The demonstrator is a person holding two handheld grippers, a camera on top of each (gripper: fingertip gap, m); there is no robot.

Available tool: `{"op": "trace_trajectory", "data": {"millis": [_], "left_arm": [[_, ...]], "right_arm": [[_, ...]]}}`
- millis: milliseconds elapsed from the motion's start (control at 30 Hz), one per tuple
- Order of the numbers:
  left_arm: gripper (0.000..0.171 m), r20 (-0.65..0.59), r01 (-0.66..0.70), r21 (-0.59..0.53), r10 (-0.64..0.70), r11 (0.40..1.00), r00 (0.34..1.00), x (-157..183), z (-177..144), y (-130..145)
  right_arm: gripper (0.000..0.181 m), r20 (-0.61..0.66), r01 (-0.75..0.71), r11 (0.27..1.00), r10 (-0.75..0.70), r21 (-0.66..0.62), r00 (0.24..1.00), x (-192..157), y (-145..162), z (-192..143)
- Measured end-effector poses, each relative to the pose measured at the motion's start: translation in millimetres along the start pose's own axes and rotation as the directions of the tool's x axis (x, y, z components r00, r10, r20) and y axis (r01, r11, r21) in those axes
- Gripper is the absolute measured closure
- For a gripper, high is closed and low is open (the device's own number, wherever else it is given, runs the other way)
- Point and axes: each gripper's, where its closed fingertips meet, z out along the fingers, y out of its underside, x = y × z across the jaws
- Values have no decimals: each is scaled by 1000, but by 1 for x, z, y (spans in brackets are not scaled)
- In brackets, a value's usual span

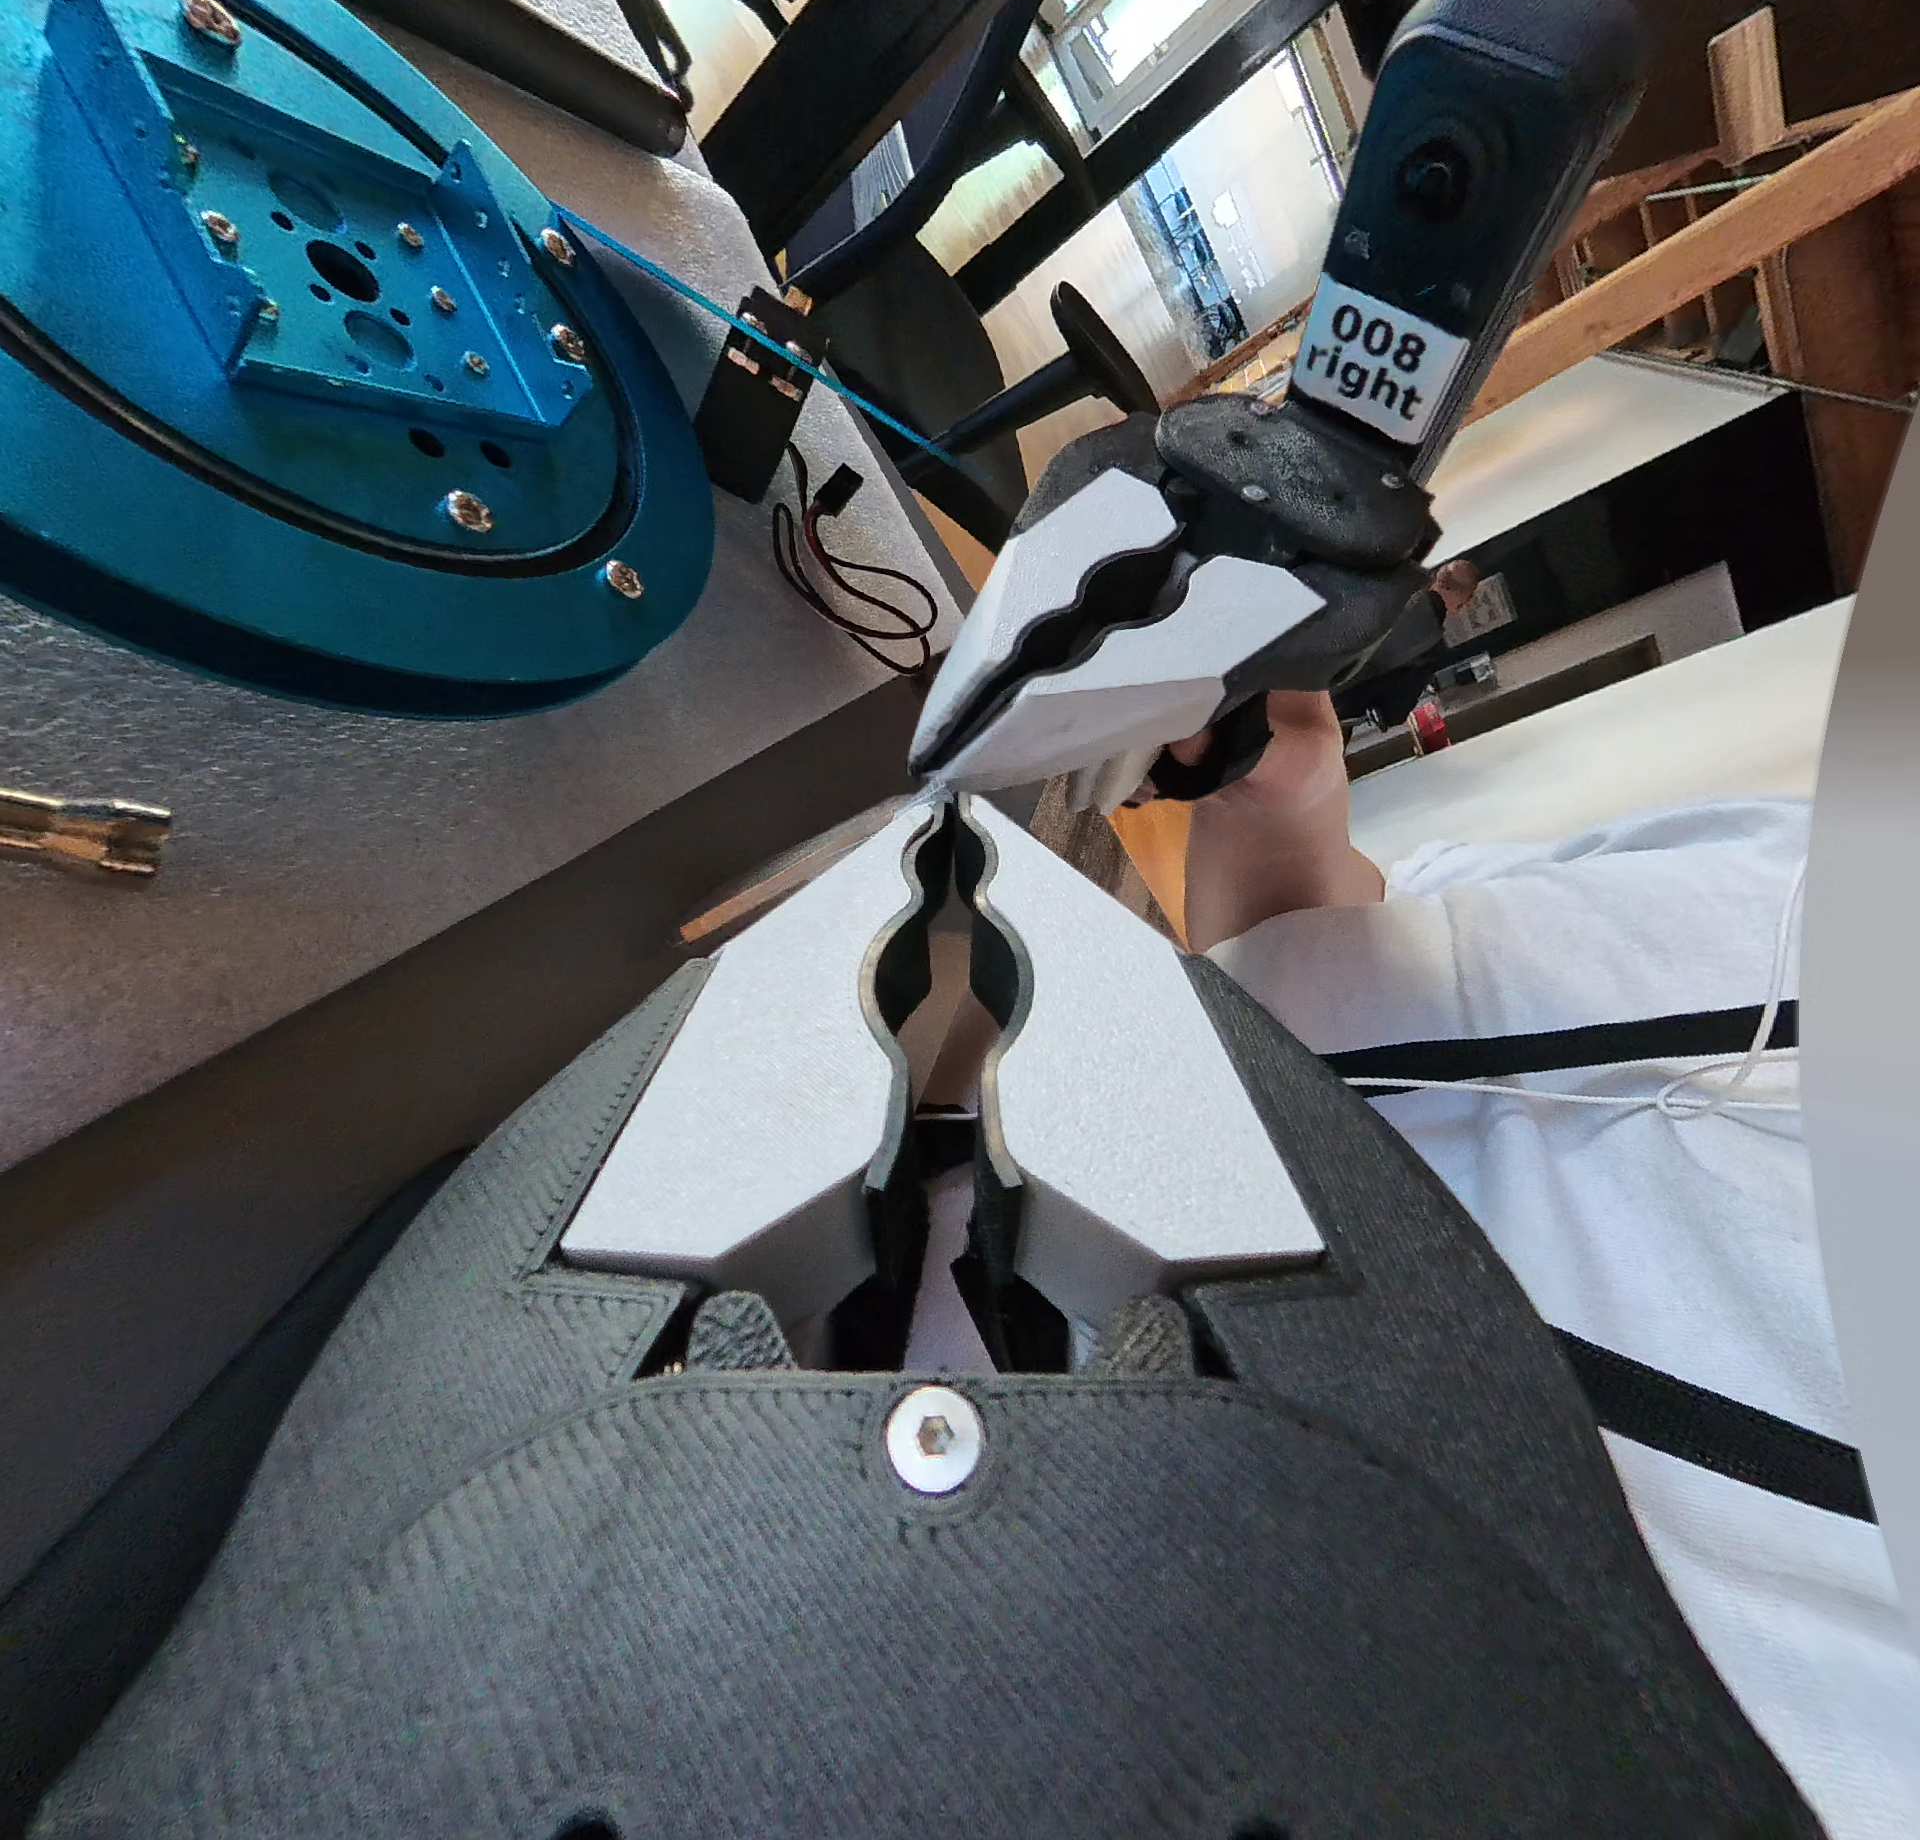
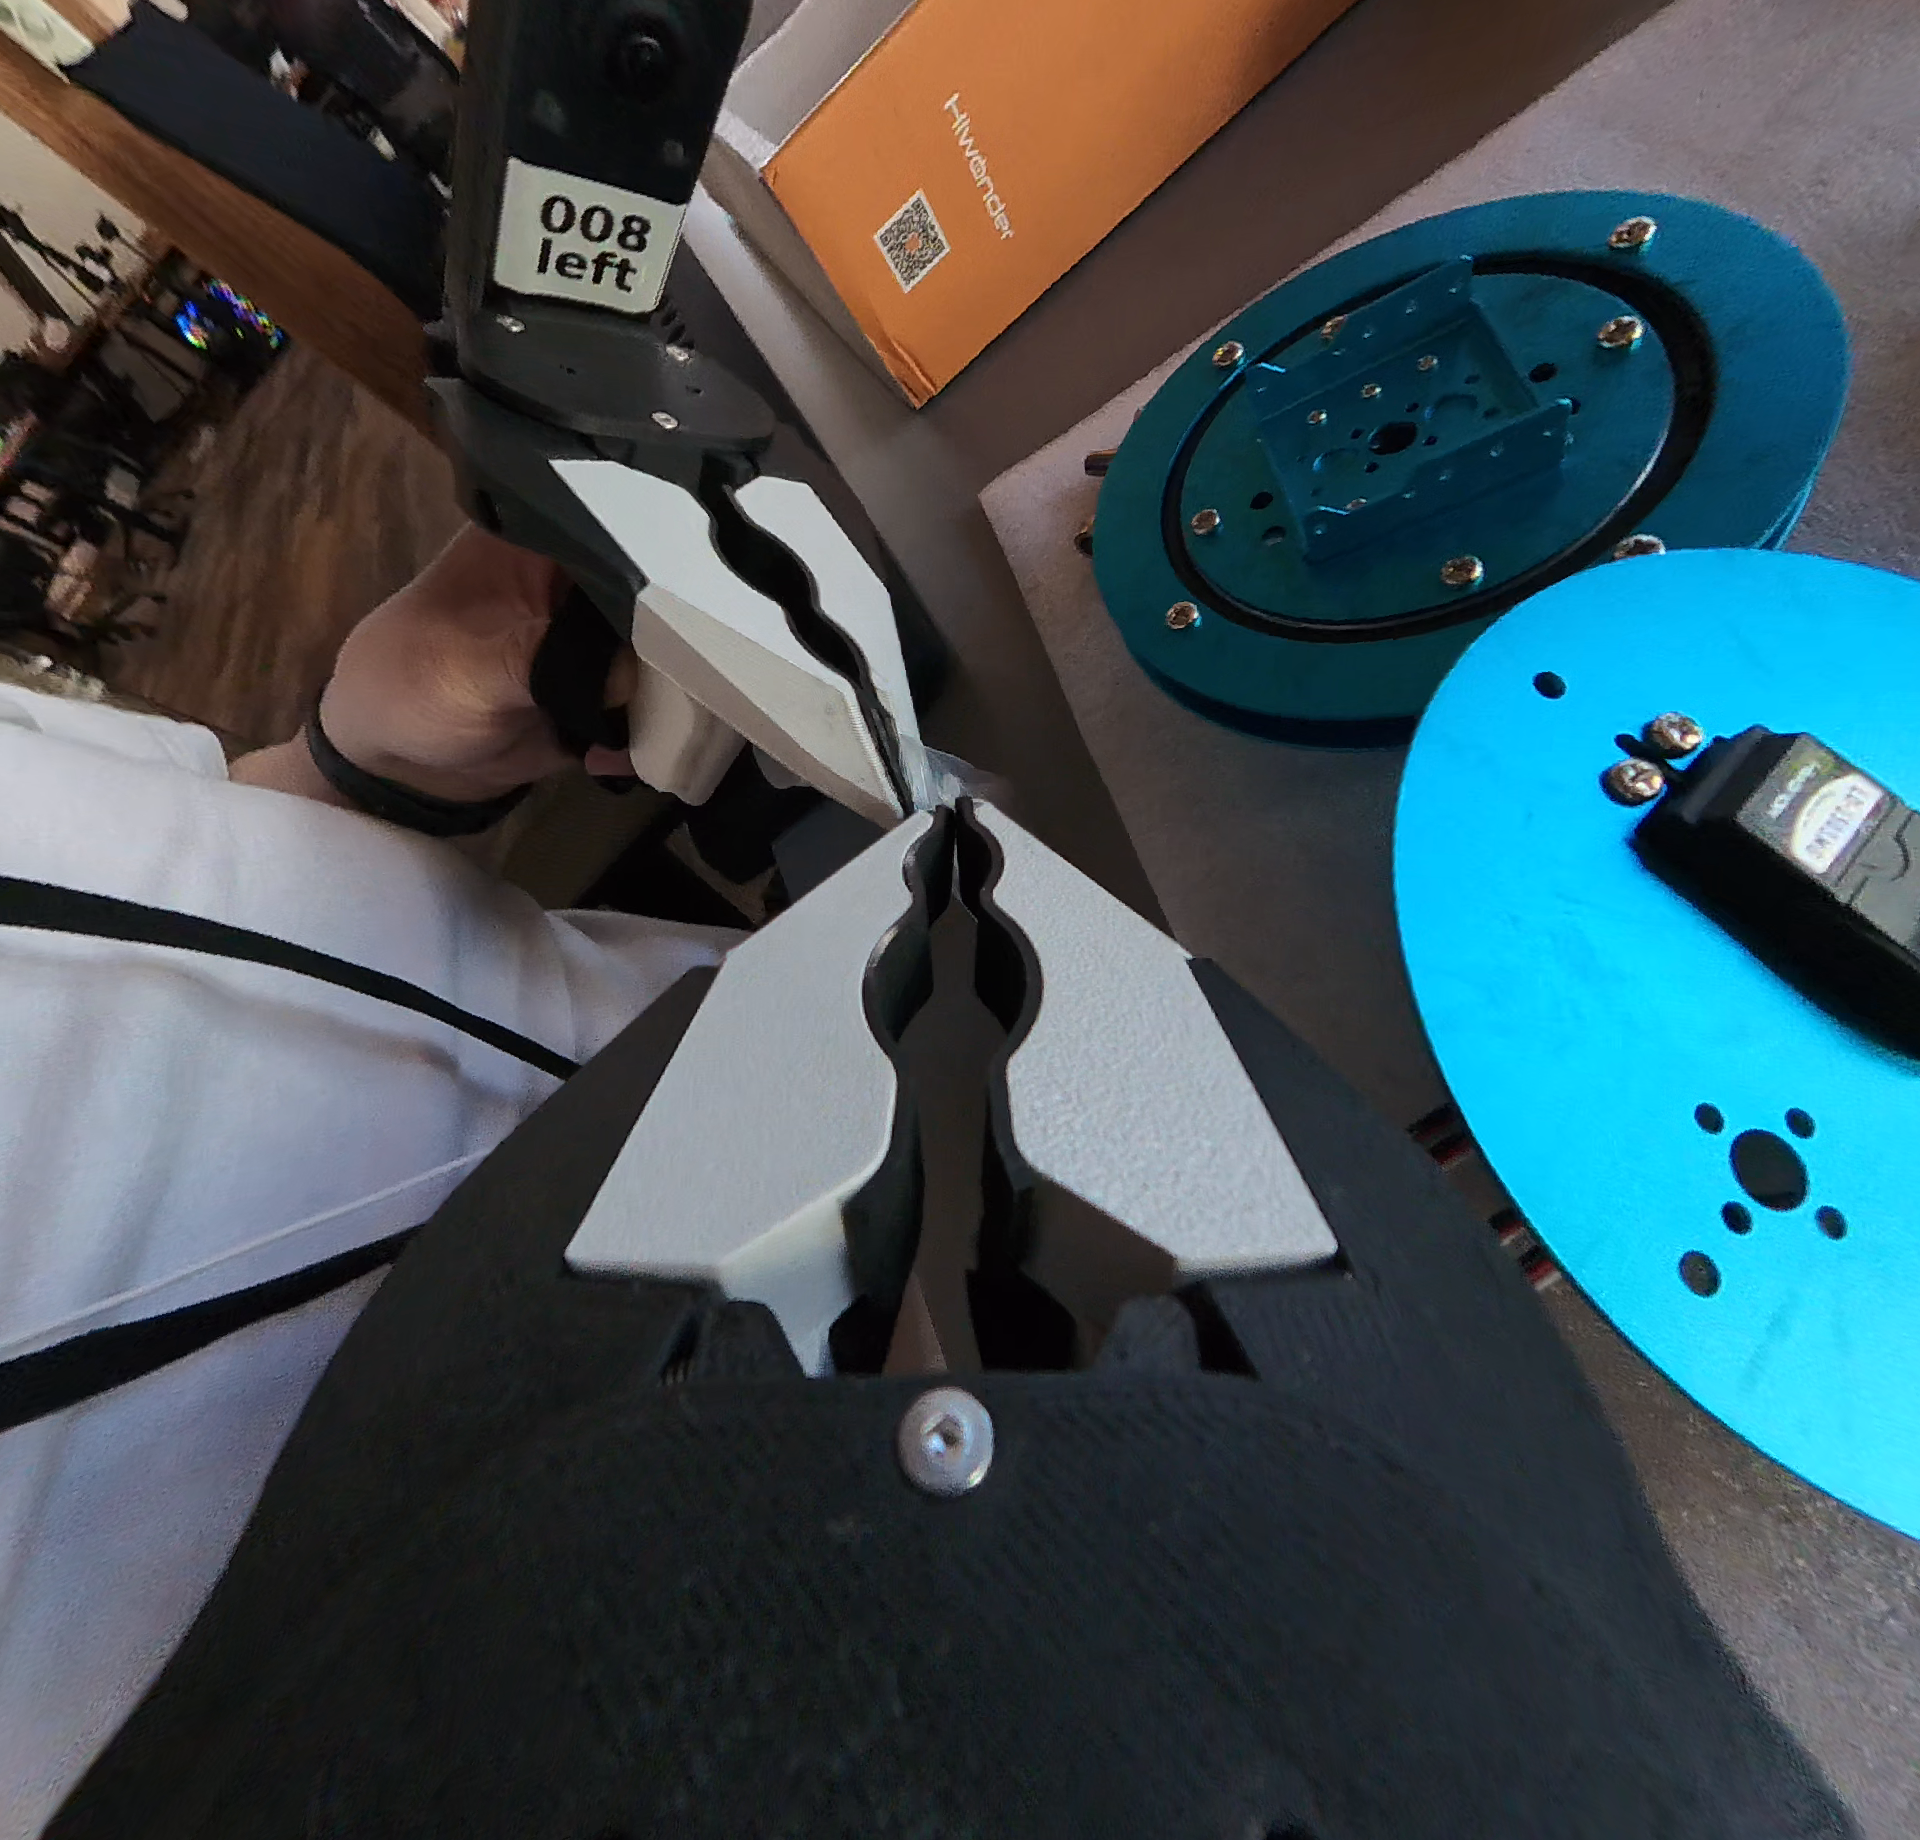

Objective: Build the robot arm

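Note:
My left gripper [image 1: 951,816] and my right gripper [image 2: 957,811] are both shut, and their tips meet point to point in the air off the table's edge. A small scrap of clear plastic [image 2: 938,767] is pinched where the tips touch; in the left wrist view it shows only as a whitish sliver [image 1: 932,791]. The right gripper [image 1: 928,760] comes in from the upper right in the left wrist view. The left gripper [image 2: 900,791] comes in from the upper left in the right wrist view. What the plastic holds is hidden.
On the grey table [image 2: 1299,855] lie a dark blue round plate with a screwed-on bracket [image 2: 1455,460], a bright blue disc [image 2: 1621,1115] bearing a black servo [image 2: 1818,886], and an orange box [image 2: 1039,128]. A metal piece [image 1: 83,834] lies at left. A person's white shirt [image 1: 1558,1219] is close. Left and right tips are no more than a few centimetres apart.

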Motion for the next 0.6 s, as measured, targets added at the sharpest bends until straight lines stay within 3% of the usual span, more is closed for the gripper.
{"op": "trace_trajectory", "data": {"millis": [433, 600], "left_arm": [[171, -5, -187, -175, 189, 967, 982, 12, 9, 20], [171, -63, -243, -263, 235, 934, 970, 20, 10, 32]], "right_arm": [[178, 87, 211, 966, -200, -149, 976, -12, 16, -7], [175, 162, 196, 966, -168, -169, 972, -20, 23, -6]]}}
